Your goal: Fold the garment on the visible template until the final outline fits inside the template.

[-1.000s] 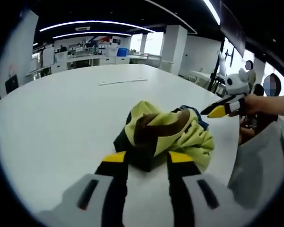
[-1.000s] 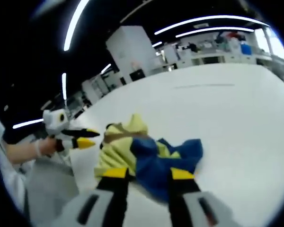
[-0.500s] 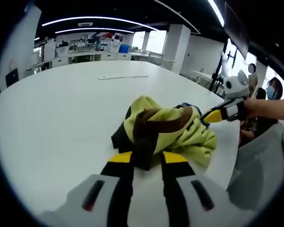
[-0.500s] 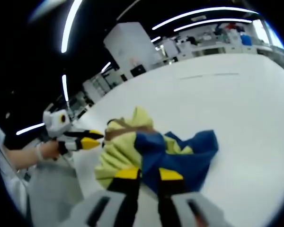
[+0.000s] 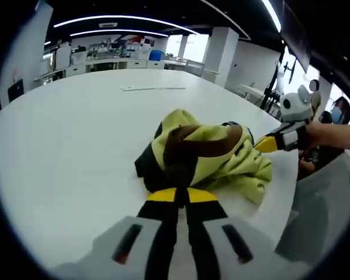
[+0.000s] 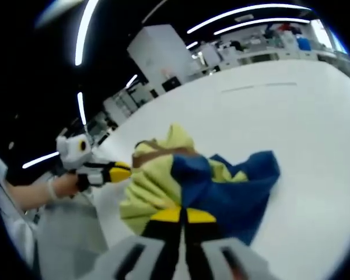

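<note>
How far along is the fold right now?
Done: no fold; the garment lies bunched on the white table. In hand: left gripper and right gripper are each shut on its near edge. Left: spreading, folding; I can't make out a template.

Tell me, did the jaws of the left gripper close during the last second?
Yes. The left gripper had its yellow-tipped jaws spread apart at the garment's near edge; now they meet, pinching the dark cloth there on the white table.

Black fingers (image 5: 163, 233), yellow tips
</note>
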`<move>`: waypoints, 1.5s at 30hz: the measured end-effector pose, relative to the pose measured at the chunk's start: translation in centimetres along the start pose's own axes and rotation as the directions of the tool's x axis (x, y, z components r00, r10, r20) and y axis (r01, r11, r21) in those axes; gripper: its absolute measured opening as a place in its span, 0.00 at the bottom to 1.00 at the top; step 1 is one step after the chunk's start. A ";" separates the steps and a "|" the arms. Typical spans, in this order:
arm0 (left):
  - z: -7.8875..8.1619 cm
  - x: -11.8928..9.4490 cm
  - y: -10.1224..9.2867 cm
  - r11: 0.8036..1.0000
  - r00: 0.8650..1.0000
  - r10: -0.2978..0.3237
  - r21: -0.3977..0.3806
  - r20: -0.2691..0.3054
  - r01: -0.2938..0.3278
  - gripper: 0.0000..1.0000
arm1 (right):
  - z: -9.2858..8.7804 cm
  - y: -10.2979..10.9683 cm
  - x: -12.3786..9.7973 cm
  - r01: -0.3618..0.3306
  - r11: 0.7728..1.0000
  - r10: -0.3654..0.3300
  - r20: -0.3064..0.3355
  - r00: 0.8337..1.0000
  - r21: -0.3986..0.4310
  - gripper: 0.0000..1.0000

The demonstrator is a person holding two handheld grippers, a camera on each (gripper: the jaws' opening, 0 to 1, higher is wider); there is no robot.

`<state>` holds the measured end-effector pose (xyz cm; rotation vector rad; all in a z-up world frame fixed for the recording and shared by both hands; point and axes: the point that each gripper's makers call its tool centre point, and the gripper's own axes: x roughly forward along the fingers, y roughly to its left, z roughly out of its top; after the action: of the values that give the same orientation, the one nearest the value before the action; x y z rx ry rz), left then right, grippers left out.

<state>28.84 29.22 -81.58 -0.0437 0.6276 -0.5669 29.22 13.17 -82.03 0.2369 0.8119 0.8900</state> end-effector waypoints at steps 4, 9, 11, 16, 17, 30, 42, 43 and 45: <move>-0.1 0.0 0.0 1.000 1.000 -0.002 -0.020 -0.004 0.002 0.00 | 0.1 0.1 -0.3 0.004 1.000 -0.004 0.005 1.000 -0.004 0.00; 0.3 -0.5 0.0 1.000 1.000 -0.009 -0.020 0.007 0.009 0.00 | 0.8 0.0 -1.1 0.010 1.000 -0.010 0.028 1.000 -0.011 0.00; 0.6 -0.9 0.4 1.000 1.000 -0.002 -0.024 0.010 0.002 0.00 | 1.2 -0.1 -1.5 0.014 1.000 -0.014 0.038 0.999 -0.013 0.00; 2.3 -2.2 1.2 0.999 0.999 0.010 -0.045 0.051 -0.008 0.00 | 2.6 -0.7 -2.9 0.043 0.995 -0.038 0.063 0.997 -0.088 0.00; 2.7 -2.5 1.3 0.999 0.998 0.014 -0.047 0.056 -0.011 0.00 | 2.8 -0.8 -3.2 0.047 0.994 -0.041 0.065 0.997 -0.098 0.00; 9.5 -6.5 2.9 1.000 0.988 0.020 -0.006 0.155 -0.019 0.00 | 7.9 -0.4 -8.1 0.091 0.981 -0.059 0.180 0.982 -0.173 0.00; 12.9 -8.4 2.2 0.999 0.980 0.011 0.029 0.200 -0.017 0.00 | 11.8 1.6 -11.3 0.118 0.965 -0.053 0.270 0.961 -0.233 0.00; 13.2 -8.7 2.2 0.999 0.978 0.011 0.035 0.206 -0.019 0.00 | 12.1 1.8 -11.4 0.117 0.965 -0.049 0.276 0.960 -0.236 0.00; 13.9 -9.2 2.5 0.999 0.977 0.011 0.045 0.214 -0.021 0.00 | 12.8 2.5 -11.8 0.112 0.964 -0.037 0.294 0.955 -0.242 0.00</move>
<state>31.79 34.28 -65.80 -0.0549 0.4048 -0.5527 32.62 7.45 -65.77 0.1022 0.4268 0.8550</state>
